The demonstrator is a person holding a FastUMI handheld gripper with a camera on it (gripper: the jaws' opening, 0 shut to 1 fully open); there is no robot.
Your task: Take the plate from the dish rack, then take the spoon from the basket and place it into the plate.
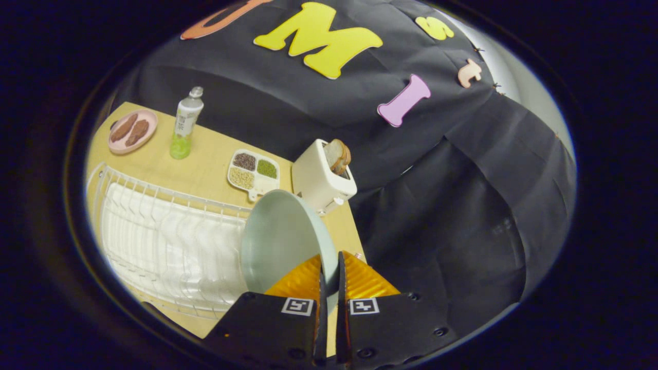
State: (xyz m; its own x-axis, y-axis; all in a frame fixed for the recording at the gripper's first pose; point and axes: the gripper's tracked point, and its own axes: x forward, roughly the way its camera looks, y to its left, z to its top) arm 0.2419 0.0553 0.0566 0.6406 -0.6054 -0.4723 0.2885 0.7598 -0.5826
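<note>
A pale grey-green plate (pixel 280 239) stands on edge, its rim pinched between my two fingers, so my gripper (pixel 330 267) is shut on it. The plate is held up beside the right end of the white wire dish rack (pixel 164 241), above the wooden table (pixel 205 164). The view is tilted. Ahead of the plate stand a toaster and a small tray.
A white toaster (pixel 321 177) with bread slices stands just beyond the plate near the table's far edge. A white divided tray of grains (pixel 254 172), a clear bottle with green liquid (pixel 185 128) and a pink plate with brown food (pixel 132 131) sit further off.
</note>
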